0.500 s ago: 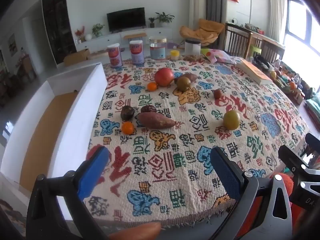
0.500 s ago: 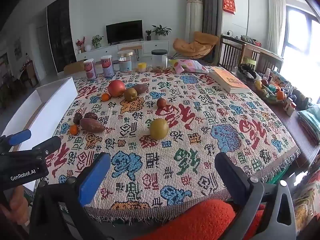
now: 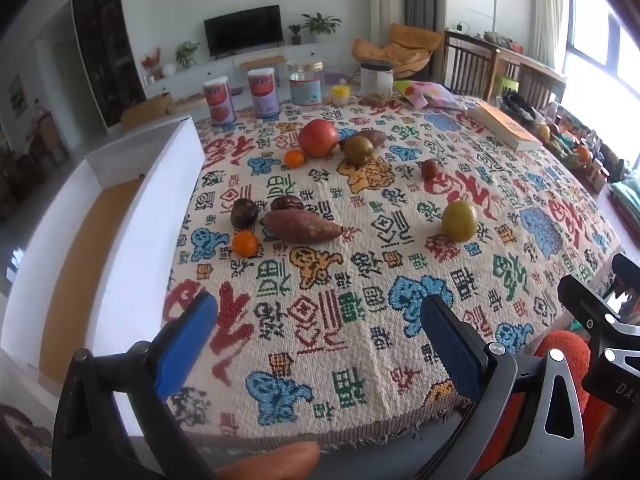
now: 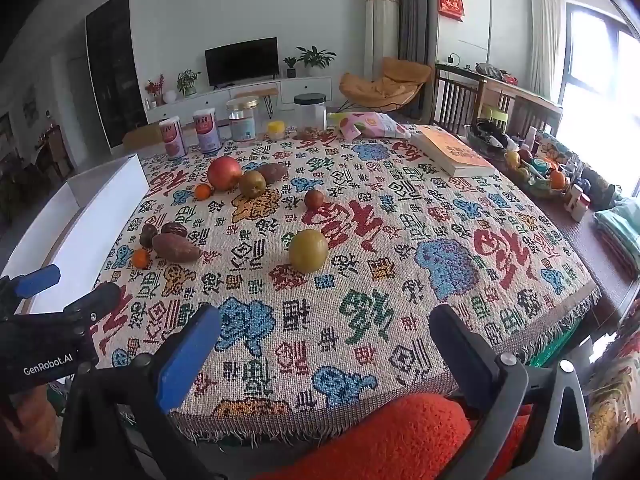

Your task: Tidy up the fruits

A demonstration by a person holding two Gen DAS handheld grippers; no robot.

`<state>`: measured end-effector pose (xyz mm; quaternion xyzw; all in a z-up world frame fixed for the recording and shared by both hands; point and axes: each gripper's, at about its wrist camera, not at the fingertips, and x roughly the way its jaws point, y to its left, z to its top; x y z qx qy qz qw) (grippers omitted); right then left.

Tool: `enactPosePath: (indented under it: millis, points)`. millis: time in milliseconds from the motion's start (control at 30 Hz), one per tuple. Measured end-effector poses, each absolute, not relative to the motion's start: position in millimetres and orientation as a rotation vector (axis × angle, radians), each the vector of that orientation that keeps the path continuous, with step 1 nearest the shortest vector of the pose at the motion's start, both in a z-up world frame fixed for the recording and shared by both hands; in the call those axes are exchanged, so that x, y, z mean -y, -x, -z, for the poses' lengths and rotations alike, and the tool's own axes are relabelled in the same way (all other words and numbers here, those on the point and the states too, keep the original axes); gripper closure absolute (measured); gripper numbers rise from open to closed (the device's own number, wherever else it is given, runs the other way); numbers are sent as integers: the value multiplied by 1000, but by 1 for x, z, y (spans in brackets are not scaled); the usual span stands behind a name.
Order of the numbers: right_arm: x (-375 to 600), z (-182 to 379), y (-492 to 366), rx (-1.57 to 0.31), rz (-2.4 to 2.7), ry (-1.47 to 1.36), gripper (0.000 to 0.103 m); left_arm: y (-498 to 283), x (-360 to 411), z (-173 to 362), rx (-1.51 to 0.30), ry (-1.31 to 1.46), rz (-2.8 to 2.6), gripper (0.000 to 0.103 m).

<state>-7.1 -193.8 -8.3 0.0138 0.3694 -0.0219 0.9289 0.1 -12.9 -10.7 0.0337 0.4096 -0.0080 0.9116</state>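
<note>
Fruits lie on a patterned tablecloth (image 3: pixel 360 340). A sweet potato (image 3: pixel 301 227), two dark fruits (image 3: pixel 244 212) and a small orange (image 3: pixel 245 243) sit at the left. A red apple (image 3: pixel 318 138), a green-brown pear (image 3: pixel 359 150), a second sweet potato (image 3: pixel 366 136) and a small orange (image 3: pixel 295 159) sit farther back. A yellow-green pear (image 3: pixel 459 221) (image 4: pixel 308 250) and a small brown fruit (image 4: pixel 314 199) lie mid-table. My left gripper (image 3: pixel 320 344) is open and empty over the near edge. My right gripper (image 4: pixel 326 344) is open and empty over the near edge.
A white box (image 3: pixel 132 216) with a brown floor stands left of the table. Cans (image 3: pixel 219 101), jars (image 3: pixel 306 82), a snack bag (image 4: pixel 370 124) and a book (image 4: pixel 454 156) line the far side. A cluttered side table (image 4: pixel 540 168) is at right.
Both grippers have barely shifted; nothing on the table has moved.
</note>
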Motion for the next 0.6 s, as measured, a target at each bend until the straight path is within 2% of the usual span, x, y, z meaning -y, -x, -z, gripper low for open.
enactPosePath:
  millis: [600]
  points:
    - [195,11,6,-741,79,13,0,-6,13,19,-880,-67,21,1]
